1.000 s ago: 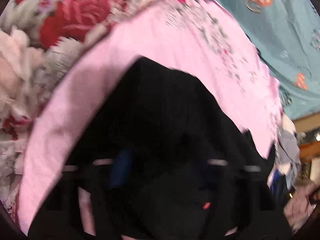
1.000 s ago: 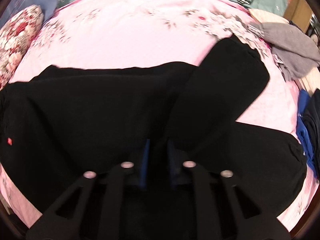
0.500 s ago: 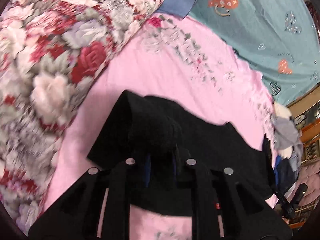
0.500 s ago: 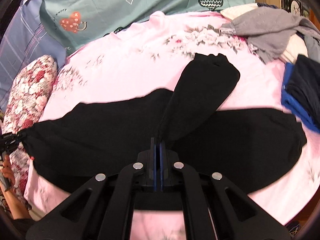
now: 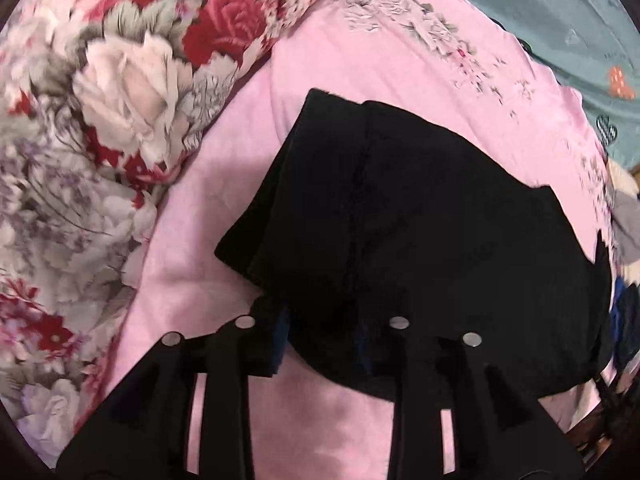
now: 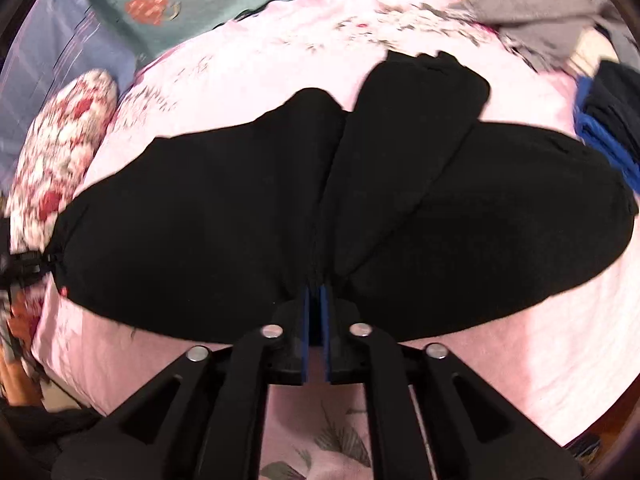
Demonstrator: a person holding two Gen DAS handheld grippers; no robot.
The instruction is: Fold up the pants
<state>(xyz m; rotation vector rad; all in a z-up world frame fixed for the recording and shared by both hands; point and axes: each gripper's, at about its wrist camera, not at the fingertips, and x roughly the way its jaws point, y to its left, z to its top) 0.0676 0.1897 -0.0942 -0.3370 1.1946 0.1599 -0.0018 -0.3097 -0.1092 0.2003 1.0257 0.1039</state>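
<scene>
Black pants [image 6: 240, 208] lie spread on a pink floral bedsheet [image 6: 248, 68]. In the right wrist view one leg [image 6: 412, 120] is folded up and away across the rest. My right gripper [image 6: 316, 320] is shut on the pants' near edge at the crotch fold. In the left wrist view the pants [image 5: 440, 220] show a layered end [image 5: 288, 200] at the left. My left gripper [image 5: 320, 332] is open, its blue-padded fingers [image 5: 280, 336] apart around the pants' near edge.
A rose-patterned pillow [image 5: 100, 120] lies left of the pants. A teal sheet with hearts [image 6: 208, 0] is at the far side. Grey clothes [image 6: 540, 28] and a blue and dark stack [image 6: 608, 120] sit at the right.
My left gripper was shut on the pants' end and has now opened, the cloth resting on the bed. My right gripper stays shut on the pants and has moved closer to them.
</scene>
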